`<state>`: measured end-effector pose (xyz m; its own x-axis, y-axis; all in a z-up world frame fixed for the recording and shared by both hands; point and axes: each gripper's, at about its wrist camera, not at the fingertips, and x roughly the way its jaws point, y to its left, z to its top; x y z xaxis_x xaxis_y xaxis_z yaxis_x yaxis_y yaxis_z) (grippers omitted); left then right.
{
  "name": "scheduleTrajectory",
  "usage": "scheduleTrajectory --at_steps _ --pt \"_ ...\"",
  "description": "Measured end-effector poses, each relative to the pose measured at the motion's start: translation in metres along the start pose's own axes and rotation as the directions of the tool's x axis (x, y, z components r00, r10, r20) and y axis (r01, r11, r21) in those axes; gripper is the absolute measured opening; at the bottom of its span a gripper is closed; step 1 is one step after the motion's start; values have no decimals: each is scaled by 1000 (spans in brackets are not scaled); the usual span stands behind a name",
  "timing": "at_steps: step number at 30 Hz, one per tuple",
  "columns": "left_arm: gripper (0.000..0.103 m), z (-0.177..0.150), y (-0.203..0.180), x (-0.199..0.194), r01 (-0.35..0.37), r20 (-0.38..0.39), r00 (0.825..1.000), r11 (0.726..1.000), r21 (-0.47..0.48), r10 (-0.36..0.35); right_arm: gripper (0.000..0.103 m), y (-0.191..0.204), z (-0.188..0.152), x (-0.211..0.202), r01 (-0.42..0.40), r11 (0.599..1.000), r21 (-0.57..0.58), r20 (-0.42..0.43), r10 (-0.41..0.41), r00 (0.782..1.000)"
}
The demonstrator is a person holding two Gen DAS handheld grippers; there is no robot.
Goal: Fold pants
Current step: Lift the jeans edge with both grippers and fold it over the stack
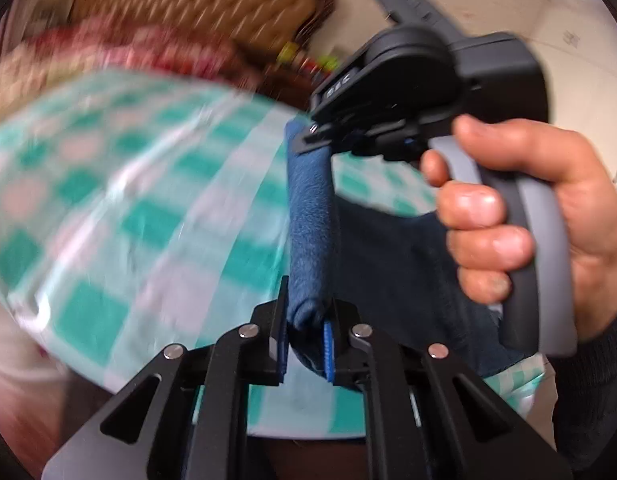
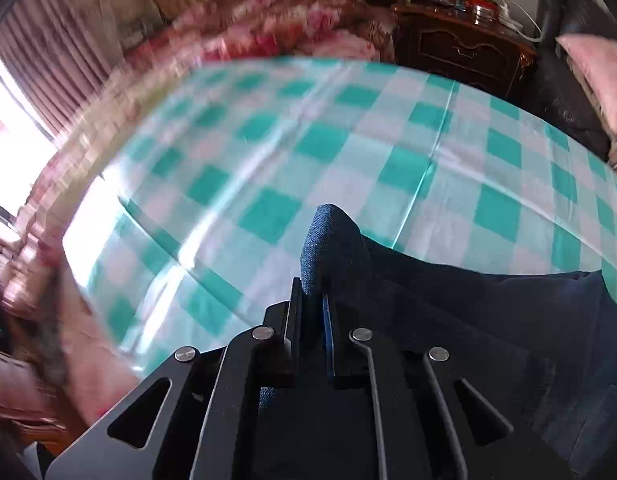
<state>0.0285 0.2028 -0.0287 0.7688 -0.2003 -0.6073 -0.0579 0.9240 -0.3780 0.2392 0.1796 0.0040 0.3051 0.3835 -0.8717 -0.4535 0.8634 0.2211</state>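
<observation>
Both my claws, left (image 1: 306,320) and right (image 2: 310,300), were clamped on the pants (image 1: 312,216), lifted off the bed (image 2: 348,140); next I judged: carry the edge across evenly.

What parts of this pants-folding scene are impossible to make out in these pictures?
- Left wrist view: bedding behind the checked sheet is motion-blurred.
- Right wrist view: most of the pants runs behind the right gripper and past the edge.
- Small items on the dresser: too small.
</observation>
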Motion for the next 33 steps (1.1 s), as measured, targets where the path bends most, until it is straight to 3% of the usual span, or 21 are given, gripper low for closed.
scheduleTrajectory --at_steps 2,5,8,9,11,14,17,18,20,21,23,25,27,29,33 --pt "12 13 -42 -17 -24 70 997 992 120 15 9 -20 6 -34 -59 998 23 48 58 997" --pt "12 30 -133 -34 -9 166 985 946 325 -48 9 -78 9 -113 -143 987 72 161 130 978" --pt "12 27 -231 -32 43 203 965 865 500 -165 9 -168 -9 -199 -181 974 138 271 138 953" --pt "12 19 -272 -23 84 185 957 825 559 -223 9 -204 -21 -222 -181 969 170 296 125 947" --pt "12 -2 -324 -1 127 151 948 771 624 -279 9 -263 -46 -247 -163 960 226 314 87 945" --pt "12 -57 -392 50 184 48 952 690 700 -303 9 -364 -105 -248 -106 931 348 285 3 959" --pt "12 -125 -426 105 190 -57 971 611 768 -231 10 -440 -162 -194 -58 895 442 162 -16 987" --pt "14 -151 -431 126 182 -90 979 582 793 -184 15 -457 -177 -172 -36 880 473 114 -21 993" --pt "20 -181 -437 147 156 -105 987 526 836 -125 24 -476 -199 -148 -48 860 508 88 3 996" --pt "26 -189 -437 147 121 -68 990 499 858 -123 25 -481 -206 -147 -102 854 510 134 38 990" --pt "29 -197 -438 147 68 -19 994 463 884 -110 26 -479 -206 -149 -136 855 501 161 62 985" --pt "27 -200 -438 149 47 0 995 456 889 -102 26 -476 -201 -147 -116 865 487 141 53 989" --pt "14 -205 -439 147 24 19 995 435 900 -94 26 -470 -195 -145 -87 882 463 129 30 991" --pt "11 -200 -443 143 -4 47 995 425 905 -92 13 -466 -190 -148 -58 889 454 114 7 993" --pt "10 -176 -459 112 -74 141 982 433 899 -125 10 -456 -178 -193 -86 925 371 205 8 979"
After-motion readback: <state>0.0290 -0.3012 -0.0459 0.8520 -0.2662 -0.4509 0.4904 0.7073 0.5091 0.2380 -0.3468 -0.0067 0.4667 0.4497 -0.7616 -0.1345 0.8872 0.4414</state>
